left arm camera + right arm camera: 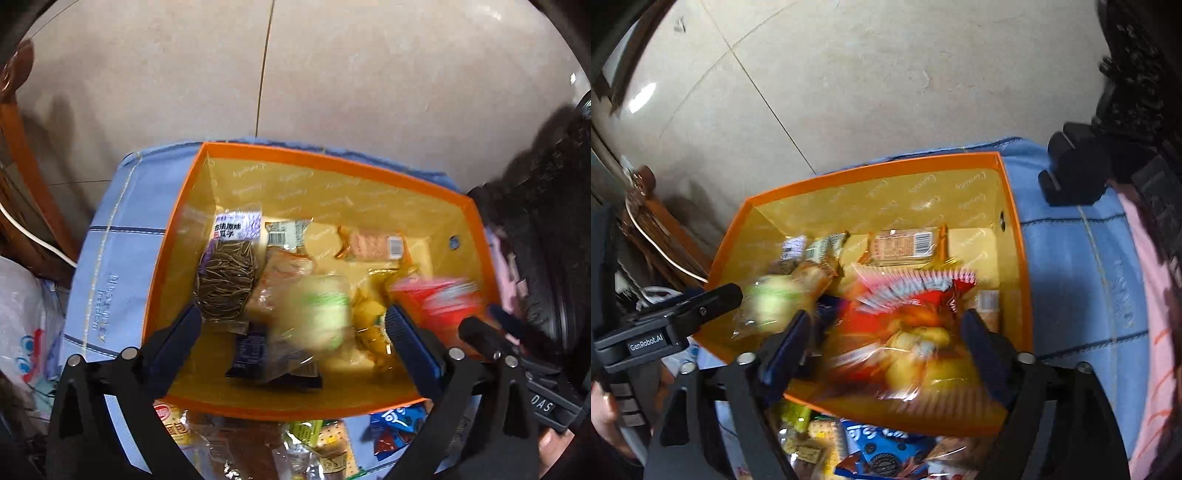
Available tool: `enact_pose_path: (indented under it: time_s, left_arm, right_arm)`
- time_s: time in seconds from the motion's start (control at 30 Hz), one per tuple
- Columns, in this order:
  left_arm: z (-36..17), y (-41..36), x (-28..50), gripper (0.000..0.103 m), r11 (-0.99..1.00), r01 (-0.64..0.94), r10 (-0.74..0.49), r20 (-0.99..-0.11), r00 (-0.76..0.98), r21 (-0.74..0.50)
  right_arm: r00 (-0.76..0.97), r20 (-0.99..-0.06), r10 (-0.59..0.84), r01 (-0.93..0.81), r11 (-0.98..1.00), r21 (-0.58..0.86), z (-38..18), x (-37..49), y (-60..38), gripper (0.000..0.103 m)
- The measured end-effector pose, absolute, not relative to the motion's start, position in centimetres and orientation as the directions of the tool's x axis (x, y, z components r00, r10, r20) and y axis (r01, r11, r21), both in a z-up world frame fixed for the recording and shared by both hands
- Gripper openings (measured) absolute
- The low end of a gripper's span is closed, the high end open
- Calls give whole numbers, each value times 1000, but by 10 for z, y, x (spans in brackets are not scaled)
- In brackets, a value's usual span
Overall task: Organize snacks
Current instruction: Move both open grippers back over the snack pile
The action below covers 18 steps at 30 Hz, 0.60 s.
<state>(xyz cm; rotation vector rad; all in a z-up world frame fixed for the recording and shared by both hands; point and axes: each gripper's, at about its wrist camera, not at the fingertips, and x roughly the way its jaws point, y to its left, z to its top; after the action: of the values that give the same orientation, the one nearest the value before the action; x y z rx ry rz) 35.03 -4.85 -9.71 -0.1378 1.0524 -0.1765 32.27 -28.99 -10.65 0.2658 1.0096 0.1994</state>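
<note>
Grippers, left (293,330) and right (882,345), both gape empty above the orange box (369,157); let the blurred green-labelled packet (319,314) and red snack bag (912,332) settle inside before reaching for loose snacks.

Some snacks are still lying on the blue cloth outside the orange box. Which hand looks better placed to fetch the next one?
Probably the right. The right gripper is open, and the blue cookie pack on the blue cloth lies just below it. The left gripper, also open, is over the orange box.

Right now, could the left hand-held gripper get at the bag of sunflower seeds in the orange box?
Probably yes: the left hand-held gripper hangs open over the box, and the seed bag lies uncovered beside its left finger.
</note>
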Motion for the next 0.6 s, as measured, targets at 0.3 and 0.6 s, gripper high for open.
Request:
enact_pose_path:
  time_s: [0.3, 0.6]
  left_arm:
    - [-104, -1, 280, 98, 978, 27, -193, -860, 472, -205]
    - [-147, 27, 160, 98, 984, 62, -178, -903, 391, -166]
  right_arm:
    - [563, -790, 244, -72, 966, 247, -100, 232, -305, 98]
    - [468, -829, 304, -14, 941, 338, -126, 157, -306, 99]
